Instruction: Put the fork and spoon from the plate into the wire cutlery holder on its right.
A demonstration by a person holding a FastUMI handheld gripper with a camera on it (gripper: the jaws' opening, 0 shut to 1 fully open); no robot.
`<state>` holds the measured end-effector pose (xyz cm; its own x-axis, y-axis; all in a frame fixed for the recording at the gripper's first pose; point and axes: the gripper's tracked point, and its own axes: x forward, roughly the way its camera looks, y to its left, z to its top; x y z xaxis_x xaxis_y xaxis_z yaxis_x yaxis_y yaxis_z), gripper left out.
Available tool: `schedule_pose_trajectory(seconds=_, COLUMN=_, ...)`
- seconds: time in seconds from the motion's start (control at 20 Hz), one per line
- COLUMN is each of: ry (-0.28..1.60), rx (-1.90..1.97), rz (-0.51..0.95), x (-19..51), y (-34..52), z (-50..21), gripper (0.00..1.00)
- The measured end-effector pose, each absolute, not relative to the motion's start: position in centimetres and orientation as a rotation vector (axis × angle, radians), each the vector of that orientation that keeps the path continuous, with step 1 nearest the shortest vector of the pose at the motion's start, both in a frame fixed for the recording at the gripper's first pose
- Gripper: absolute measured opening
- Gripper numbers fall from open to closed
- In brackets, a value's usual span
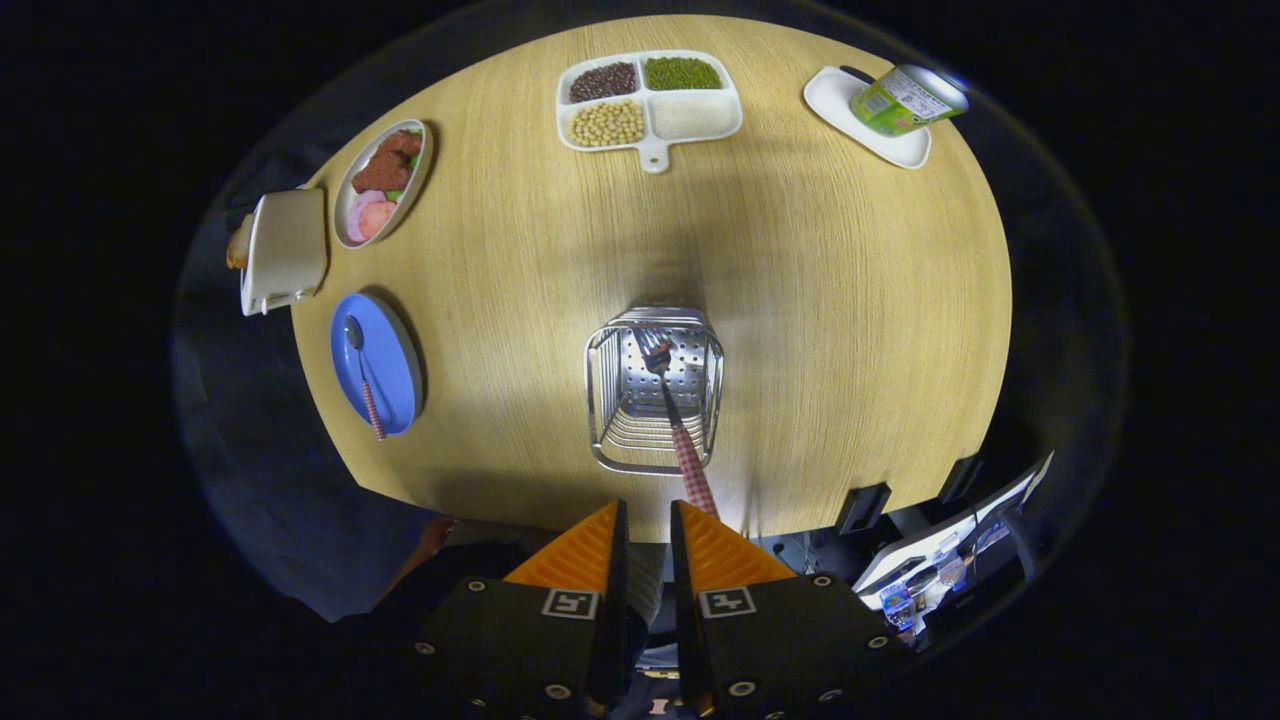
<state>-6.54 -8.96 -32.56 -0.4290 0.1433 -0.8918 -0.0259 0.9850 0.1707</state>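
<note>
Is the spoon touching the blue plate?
Touching: in the gripper view the spoon lies on the blue plate, well apart from the gripper.

No text can be made out: the can lying on the white dish at the upper right carries a label with print too small to tell, and the gripper bears two square black-and-white markers.

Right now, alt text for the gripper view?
The tongs hang above a wire cutlery holder, fingers slightly apart and gripping nothing, and the fork already stands in it, checked handle up. The spoon lies on the blue plate to the holder's left, on the round wooden table.
</note>
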Motion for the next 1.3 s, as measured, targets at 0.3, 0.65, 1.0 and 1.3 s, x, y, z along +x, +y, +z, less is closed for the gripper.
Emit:
schedule_pose_trajectory(seconds=0.3, ry=1.861, rx=0.155, rz=0.215, x=-5.9, y=-4.6, z=-30.7, gripper=0.58)
schedule_pose_trajectory(seconds=0.65, ry=1.776, rx=0.127, rz=0.316, x=-6.8, y=1.6, z=-29.7, gripper=0.87)
schedule_pose_trajectory(seconds=1.0, ry=1.736, rx=0.079, rz=0.427, x=-7.7, y=10.1, z=-30.5, gripper=0.87)
schedule_pose_trajectory(seconds=1.3, ry=1.73, rx=0.024, rz=0.483, x=-8.6, y=17.3, z=-32.5, gripper=0.87)
